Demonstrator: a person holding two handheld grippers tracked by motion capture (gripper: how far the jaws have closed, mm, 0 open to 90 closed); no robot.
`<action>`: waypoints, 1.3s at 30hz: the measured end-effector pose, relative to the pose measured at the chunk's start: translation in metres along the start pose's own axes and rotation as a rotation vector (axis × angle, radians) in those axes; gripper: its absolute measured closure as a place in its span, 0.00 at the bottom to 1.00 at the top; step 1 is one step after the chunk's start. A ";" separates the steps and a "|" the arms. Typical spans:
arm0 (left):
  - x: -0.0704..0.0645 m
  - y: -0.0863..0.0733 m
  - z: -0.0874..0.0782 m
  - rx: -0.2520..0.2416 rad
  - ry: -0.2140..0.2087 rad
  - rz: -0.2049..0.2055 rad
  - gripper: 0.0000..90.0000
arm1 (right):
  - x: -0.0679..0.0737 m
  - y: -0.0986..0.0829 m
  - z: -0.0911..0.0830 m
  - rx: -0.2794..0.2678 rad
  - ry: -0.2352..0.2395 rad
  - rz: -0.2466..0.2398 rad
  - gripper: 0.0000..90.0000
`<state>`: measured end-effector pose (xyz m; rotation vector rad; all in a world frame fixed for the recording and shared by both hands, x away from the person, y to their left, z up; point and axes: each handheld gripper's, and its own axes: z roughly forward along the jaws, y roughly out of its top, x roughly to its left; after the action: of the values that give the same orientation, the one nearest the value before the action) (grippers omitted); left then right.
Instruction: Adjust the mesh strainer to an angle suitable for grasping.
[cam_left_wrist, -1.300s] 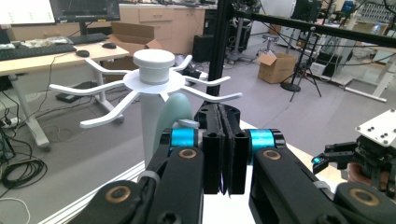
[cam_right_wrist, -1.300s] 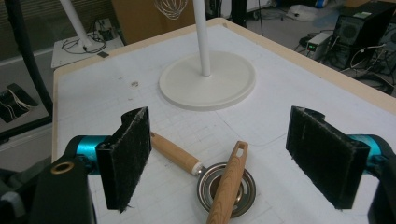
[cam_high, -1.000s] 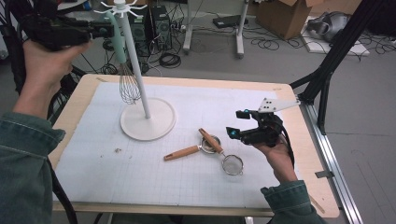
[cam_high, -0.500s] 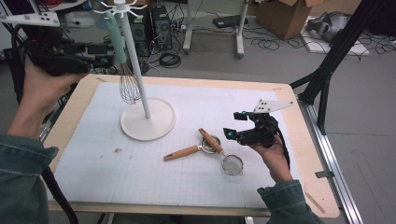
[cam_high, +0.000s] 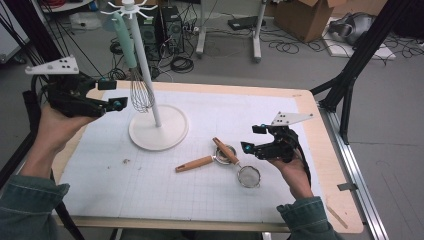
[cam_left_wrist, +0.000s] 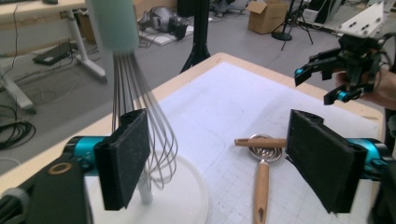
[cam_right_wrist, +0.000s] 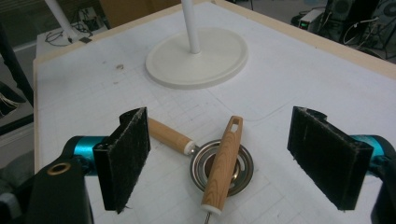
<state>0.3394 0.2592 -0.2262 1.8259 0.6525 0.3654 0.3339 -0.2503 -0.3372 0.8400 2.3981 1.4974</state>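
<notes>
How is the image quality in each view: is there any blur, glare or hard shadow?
High view: even light, soft overall, no hard shadows on the white mat. Left gripper view: the whisk and jaw pads are sharp, while the floor clutter behind is soft. Right gripper view: the wooden handle is crisp, with mild glare on the metal strainer rim.

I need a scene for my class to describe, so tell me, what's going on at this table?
A person holds a gripper in each hand over a white mat. A whisk with a mint handle hangs from a white stand; the left gripper is open beside it, holding nothing. The right gripper, also open and empty, hovers over two wooden-handled strainers lying crossed on the mat, seemingly about to take one.
</notes>
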 end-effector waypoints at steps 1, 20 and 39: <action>0.000 -0.004 0.001 0.006 -0.002 0.001 0.23 | 0.000 0.000 0.000 -0.002 -0.003 -0.002 0.23; -0.021 -0.057 0.014 0.024 0.004 0.011 0.19 | 0.008 -0.012 0.008 0.063 -0.060 -0.018 0.23; -0.035 -0.099 0.034 0.045 0.019 0.005 0.16 | 0.003 -0.041 0.037 0.186 -0.078 0.022 0.35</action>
<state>0.3045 0.2365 -0.3284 1.8693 0.6741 0.3740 0.3330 -0.2333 -0.3897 0.9475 2.5054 1.2381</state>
